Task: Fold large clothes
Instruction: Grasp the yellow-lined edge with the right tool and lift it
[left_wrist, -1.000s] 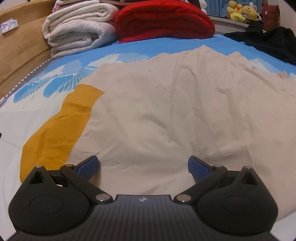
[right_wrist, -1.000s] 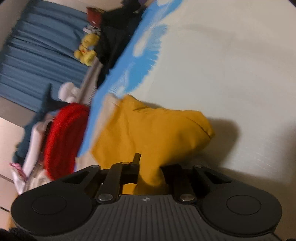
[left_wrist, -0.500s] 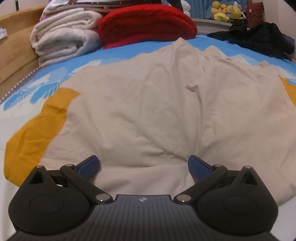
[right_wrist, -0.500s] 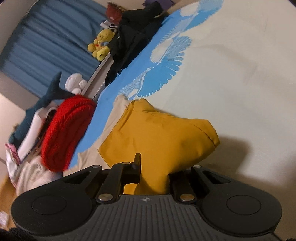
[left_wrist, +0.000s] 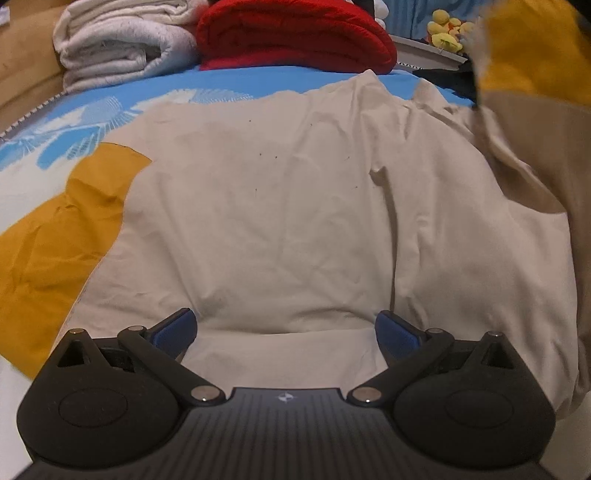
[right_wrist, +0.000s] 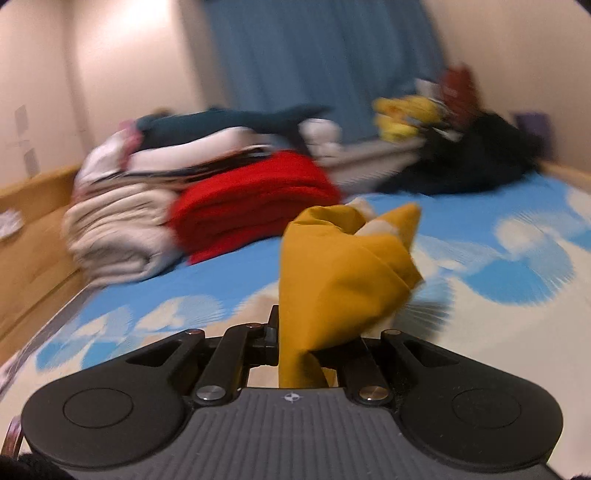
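A large cream shirt (left_wrist: 288, 221) with mustard-yellow sleeves lies spread on the bed. Its left yellow sleeve (left_wrist: 59, 236) rests flat at the left. My left gripper (left_wrist: 284, 330) hangs open just over the shirt's near hem, its blue pads (left_wrist: 177, 328) wide apart with only flat cloth below. My right gripper (right_wrist: 299, 339) is shut on the other yellow sleeve (right_wrist: 340, 273), which stands bunched up above the fingers. That raised sleeve (left_wrist: 532, 48) shows at the top right of the left wrist view, pulling the shirt's right side up off the bed.
A blue and white patterned bedsheet (left_wrist: 110, 107) covers the bed. At the head lie folded white blankets (left_wrist: 122, 48), a red blanket (left_wrist: 295, 37), yellow plush toys (right_wrist: 402, 114) and dark clothes (right_wrist: 472, 162). A wooden bed frame (right_wrist: 33, 240) runs along the left.
My right gripper has risen and rolled upright with the yellow sleeve, lifting the shirt's right side. The left gripper stays open near the hem; its view shifted slightly.
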